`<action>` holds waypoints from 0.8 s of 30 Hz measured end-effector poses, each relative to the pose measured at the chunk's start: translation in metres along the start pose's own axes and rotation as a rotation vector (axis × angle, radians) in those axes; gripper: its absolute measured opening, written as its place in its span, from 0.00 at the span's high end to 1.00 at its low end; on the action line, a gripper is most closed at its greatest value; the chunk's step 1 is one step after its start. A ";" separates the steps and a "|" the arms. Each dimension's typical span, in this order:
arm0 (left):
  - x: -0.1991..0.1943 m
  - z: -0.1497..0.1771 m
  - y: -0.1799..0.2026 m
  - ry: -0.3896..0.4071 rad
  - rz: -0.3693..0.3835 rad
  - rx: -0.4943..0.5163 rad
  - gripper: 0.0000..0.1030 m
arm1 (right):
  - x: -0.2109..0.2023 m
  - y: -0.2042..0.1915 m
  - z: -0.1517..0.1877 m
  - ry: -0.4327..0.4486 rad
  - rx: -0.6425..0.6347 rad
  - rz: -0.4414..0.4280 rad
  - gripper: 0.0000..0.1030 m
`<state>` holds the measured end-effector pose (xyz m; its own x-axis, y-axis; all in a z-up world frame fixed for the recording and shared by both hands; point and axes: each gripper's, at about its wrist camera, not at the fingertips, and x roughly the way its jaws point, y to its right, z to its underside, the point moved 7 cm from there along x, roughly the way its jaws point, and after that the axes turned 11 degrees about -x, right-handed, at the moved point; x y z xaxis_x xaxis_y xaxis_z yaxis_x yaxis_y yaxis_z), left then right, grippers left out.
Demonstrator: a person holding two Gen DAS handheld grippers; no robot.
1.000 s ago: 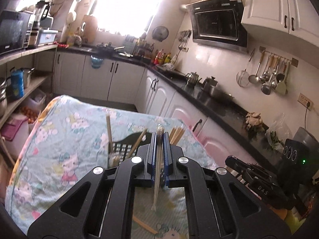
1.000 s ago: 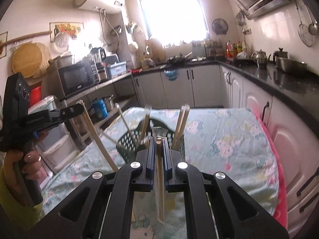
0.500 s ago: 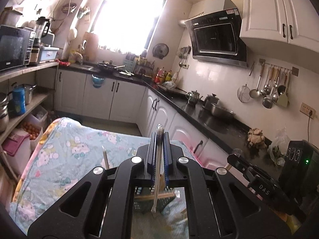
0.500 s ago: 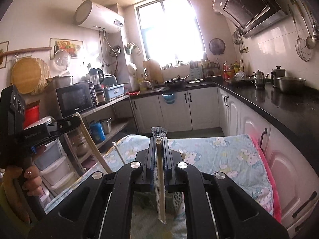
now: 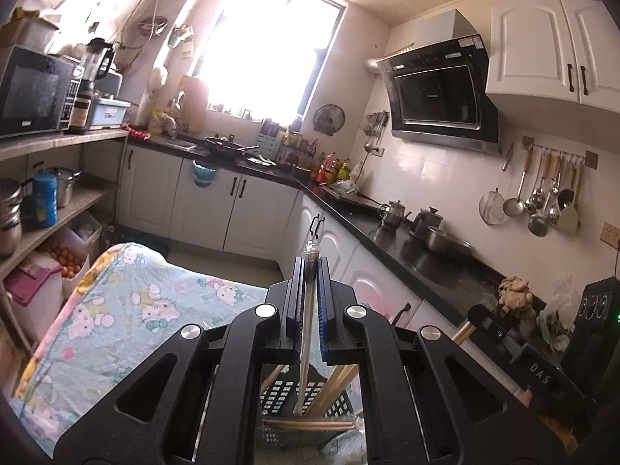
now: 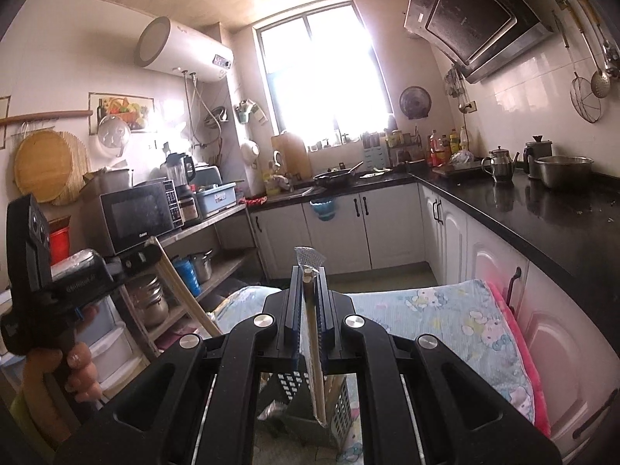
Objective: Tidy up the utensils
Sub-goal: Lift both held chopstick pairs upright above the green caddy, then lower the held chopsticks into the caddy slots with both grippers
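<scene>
My left gripper (image 5: 310,267) is shut on a wrapped pair of chopsticks (image 5: 304,348) that hangs down toward a dark green slotted basket (image 5: 286,403) below it. The basket holds several wooden chopsticks (image 5: 337,383). My right gripper (image 6: 309,275) is shut on another wrapped pair of chopsticks (image 6: 316,352), with its lower end just above the same basket (image 6: 298,391). The left gripper also shows in the right wrist view (image 6: 143,255), at the left, with its chopsticks (image 6: 182,290) slanting down.
The basket stands on a table under a pale blue cartoon-print cloth (image 5: 128,310). A black countertop (image 6: 542,217) with kettles and a steel bowl runs along the right. Open shelves with a microwave (image 6: 135,217) and pots stand at the left.
Both grippers have risen and tilted upward with their chopsticks. The basket and table have dropped from mid-frame to the bottom of both views.
</scene>
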<state>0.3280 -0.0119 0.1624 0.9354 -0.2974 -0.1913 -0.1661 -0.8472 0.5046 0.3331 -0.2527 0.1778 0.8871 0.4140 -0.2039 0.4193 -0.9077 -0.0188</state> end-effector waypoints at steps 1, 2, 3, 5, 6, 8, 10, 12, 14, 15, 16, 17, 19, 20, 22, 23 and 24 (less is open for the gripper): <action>0.003 0.003 -0.001 -0.003 0.005 -0.006 0.99 | 0.003 0.000 -0.001 0.002 0.002 -0.001 0.93; 0.006 0.006 -0.002 -0.006 0.005 -0.009 0.99 | 0.004 0.000 -0.001 0.005 0.003 0.002 0.93; 0.008 0.009 -0.002 -0.006 0.001 -0.007 0.99 | 0.006 0.000 -0.002 0.007 0.004 0.005 0.93; 0.013 0.013 -0.004 -0.008 -0.008 -0.003 0.99 | 0.009 0.000 -0.003 0.016 0.000 0.009 0.93; 0.015 0.016 -0.005 -0.011 -0.011 -0.002 0.99 | 0.011 0.001 -0.003 0.018 -0.001 0.012 0.93; 0.019 0.019 -0.007 -0.012 -0.014 -0.002 0.99 | 0.016 0.002 -0.002 0.018 0.004 0.013 0.93; 0.023 0.023 -0.009 -0.011 -0.018 0.001 0.99 | 0.019 0.004 0.000 0.017 0.010 0.015 0.93; 0.027 0.027 -0.011 -0.020 -0.016 -0.002 0.99 | 0.022 0.005 0.003 0.014 0.014 0.021 0.93; 0.031 0.031 -0.014 -0.029 -0.020 -0.001 0.98 | 0.026 0.006 0.006 0.011 0.017 0.025 0.93; 0.033 0.033 -0.016 -0.032 -0.023 -0.001 0.98 | 0.028 0.007 0.008 0.009 0.017 0.028 0.93; 0.035 0.035 -0.017 -0.038 -0.024 -0.002 0.98 | 0.029 0.006 0.010 0.008 0.019 0.028 0.93; 0.037 0.038 -0.019 -0.045 -0.027 -0.004 0.98 | 0.031 0.007 0.011 0.007 0.022 0.027 0.93; 0.040 0.041 -0.022 -0.051 -0.032 -0.001 0.98 | 0.035 0.008 0.016 -0.001 0.031 0.025 0.93; 0.041 0.043 -0.024 -0.055 -0.035 -0.002 0.98 | 0.037 0.008 0.018 -0.004 0.033 0.025 0.93; 0.044 0.046 -0.026 -0.062 -0.039 -0.003 0.98 | 0.041 0.008 0.023 -0.013 0.039 0.022 0.93; 0.046 0.048 -0.028 -0.066 -0.043 -0.001 0.98 | 0.043 0.008 0.024 -0.017 0.041 0.021 0.93; 0.047 0.049 -0.030 -0.068 -0.046 -0.001 0.98 | 0.045 0.008 0.027 -0.020 0.044 0.020 0.93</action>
<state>0.3619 -0.0223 0.0972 0.9186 -0.2877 -0.2709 -0.1234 -0.8600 0.4951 0.3713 -0.2434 0.1426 0.8909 0.3952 -0.2237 0.3928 -0.9178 -0.0571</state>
